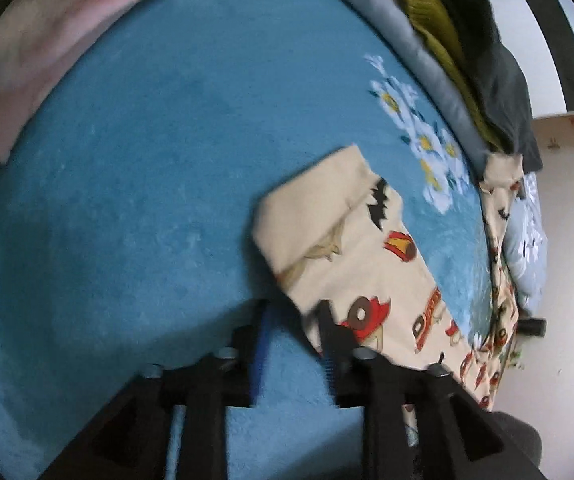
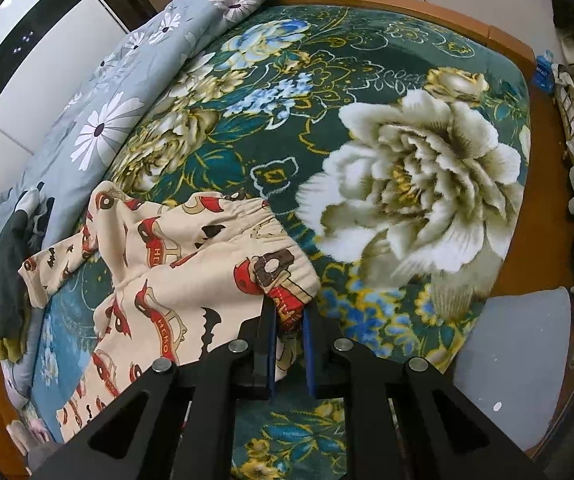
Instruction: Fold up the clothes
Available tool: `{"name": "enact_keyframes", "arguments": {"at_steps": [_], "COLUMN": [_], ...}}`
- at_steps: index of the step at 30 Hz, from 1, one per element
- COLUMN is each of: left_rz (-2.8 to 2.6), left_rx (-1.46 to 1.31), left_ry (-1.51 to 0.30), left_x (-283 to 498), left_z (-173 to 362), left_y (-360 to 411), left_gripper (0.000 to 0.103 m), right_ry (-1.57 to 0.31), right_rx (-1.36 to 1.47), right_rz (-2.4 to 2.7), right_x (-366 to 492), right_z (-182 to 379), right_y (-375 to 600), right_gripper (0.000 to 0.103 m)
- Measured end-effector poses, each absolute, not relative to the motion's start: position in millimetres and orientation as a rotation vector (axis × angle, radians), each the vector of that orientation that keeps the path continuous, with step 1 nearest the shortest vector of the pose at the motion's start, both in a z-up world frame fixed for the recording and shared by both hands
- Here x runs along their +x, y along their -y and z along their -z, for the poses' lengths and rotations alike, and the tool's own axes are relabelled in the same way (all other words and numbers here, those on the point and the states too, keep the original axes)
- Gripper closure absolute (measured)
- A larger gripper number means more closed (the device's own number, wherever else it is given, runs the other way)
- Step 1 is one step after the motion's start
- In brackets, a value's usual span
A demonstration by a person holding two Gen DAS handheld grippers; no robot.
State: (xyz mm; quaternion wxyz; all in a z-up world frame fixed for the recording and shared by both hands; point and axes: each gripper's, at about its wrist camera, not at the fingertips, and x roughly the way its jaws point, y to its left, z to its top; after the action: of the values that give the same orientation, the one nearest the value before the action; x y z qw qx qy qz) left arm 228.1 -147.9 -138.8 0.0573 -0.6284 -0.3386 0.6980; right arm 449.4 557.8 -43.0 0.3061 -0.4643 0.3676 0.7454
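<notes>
**A:** Where are the clothes right now?

**B:** There is a cream pair of trousers (image 2: 175,264) printed with red cars and black bats, spread across the bed (image 2: 503,40). It lies on a plush blanket (image 2: 407,184) with big flowers on a dark green and blue ground.

**A:** What is the right gripper (image 2: 290,320) doing?

**B:** Its fingers (image 2: 267,332) are pinching the gathered waistband at the near corner of the trousers. Cloth fills the narrow gap between the blue pads, and the waistband bunches up just above them.

**A:** And the left gripper (image 1: 293,316)?

**B:** Its fingers (image 1: 329,328) are spread apart over the blue part of the blanket. The right finger overlaps the edge of one trouser leg (image 1: 351,256); the left one sits over bare blanket. The view is blurred, so I cannot tell whether any cloth is caught.

**A:** How does that leg lie?

**B:** It stretches away from the left gripper, and its far end is turned back on itself, showing the plain cream side.

**A:** Anything else on the bed?

**B:** A grey-blue quilt (image 2: 99,96) with white daisies runs along the far side. Beside it sits a heap with a mustard garment (image 1: 427,12) and a dark grey garment (image 1: 495,80). Something pink (image 1: 39,52) lies at the blanket's edge in the left view.
</notes>
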Motion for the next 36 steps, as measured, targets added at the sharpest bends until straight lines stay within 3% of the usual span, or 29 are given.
{"name": "enact_keyframes", "arguments": {"at_steps": [4,5,7,15,21,24,25,28,29,33,36], "left_rz": [-2.164,-2.187,-2.247,-2.551,-2.483,-2.446,-2.439,-2.460,-2.478,-2.450,-2.391], "left_rx": [-1.864,-1.868,-1.900,-1.825,-1.921,-1.904,-1.895,-1.846,-1.812,-1.666,-1.613], "left_ry": [1.039,1.020,0.943,0.388,0.433,0.430,0.415,0.317,0.263,0.137,0.125], "left_x": [218.4,215.2,208.0,217.6,216.4,211.2,210.6,209.7,207.0,177.8,138.1], "left_z": [132.8,130.5,127.4,78.5,104.9,92.9,86.4,58.4,46.7,20.1,25.1], "left_y": [148.0,147.0,141.5,132.2,142.8,139.8,137.2,128.1,121.7,77.1,32.8], "left_gripper": [0.072,0.077,0.096,0.097,0.097,0.093,0.088,0.056,0.050,0.045,0.043], "right_ry": [-0.997,-0.999,-0.999,-0.966,-1.029,-0.999,-0.982,-0.910,-0.879,-0.753,-0.805], "right_rx": [-1.237,-1.239,-1.244,-1.279,-1.336,-1.356,-1.364,-1.377,-1.376,-1.373,-1.358], "right_rz": [-1.953,-1.948,-1.940,-1.955,-1.878,-1.899,-1.908,-1.937,-1.947,-1.988,-2.003], "right_x": [454.1,455.0,455.5,462.3,467.6,463.4,461.5,452.1,447.8,430.3,409.7], "right_z": [48.2,49.2,49.8,51.4,83.7,78.2,74.1,60.3,55.1,34.6,41.6], "right_y": [-556.6,-555.8,-554.4,-543.6,-539.6,-539.3,-540.1,-544.4,-546.6,-555.5,-567.7], "right_gripper": [0.091,0.091,0.091,0.091,0.091,0.089,0.087,0.076,0.073,0.069,0.068]}}
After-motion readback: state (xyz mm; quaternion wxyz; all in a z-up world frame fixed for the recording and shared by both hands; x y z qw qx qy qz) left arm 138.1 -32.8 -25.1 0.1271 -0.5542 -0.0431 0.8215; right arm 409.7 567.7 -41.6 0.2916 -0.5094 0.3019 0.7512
